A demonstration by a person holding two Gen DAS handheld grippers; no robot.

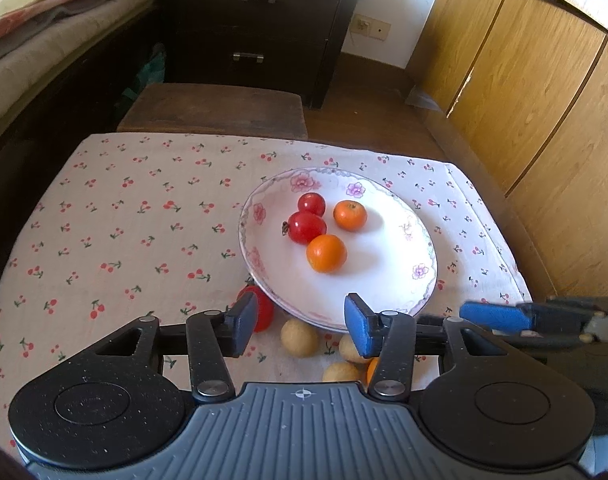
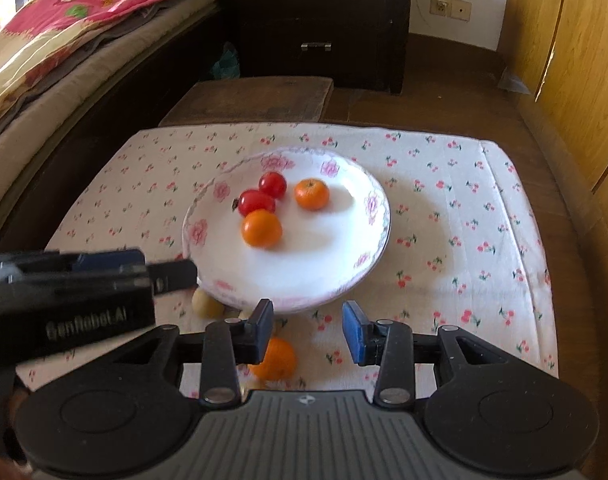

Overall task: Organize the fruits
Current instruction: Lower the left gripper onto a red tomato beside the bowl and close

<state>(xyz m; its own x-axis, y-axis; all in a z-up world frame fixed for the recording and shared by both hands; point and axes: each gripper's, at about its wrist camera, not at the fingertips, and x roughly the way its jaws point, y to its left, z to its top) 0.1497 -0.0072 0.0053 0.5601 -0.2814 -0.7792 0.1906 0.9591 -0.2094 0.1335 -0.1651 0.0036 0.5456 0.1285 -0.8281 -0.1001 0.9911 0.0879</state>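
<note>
A white flowered plate [image 1: 396, 280] [image 2: 344, 248] on the cherry-print cloth holds two red tomatoes [image 1: 306, 227] [image 2: 257, 201] and two oranges [image 1: 326, 253] [image 2: 261, 228]. In front of the plate lie a red tomato [image 1: 265, 312], pale round fruits [image 1: 299, 337] [image 2: 207, 305] and an orange [image 2: 277, 359]. My left gripper [image 1: 299, 328] is open and empty above the loose fruits. My right gripper [image 2: 308, 330] is open and empty, with the orange beside its left finger. Each gripper shows at the edge of the other's view.
The cloth [image 1: 123, 240] covers a small table. A dark wooden stool [image 1: 215, 110] stands behind it, a dark drawer chest [image 1: 259, 24] further back, a bed [image 1: 31, 40] at left and wooden cabinet doors [image 1: 544, 80] at right.
</note>
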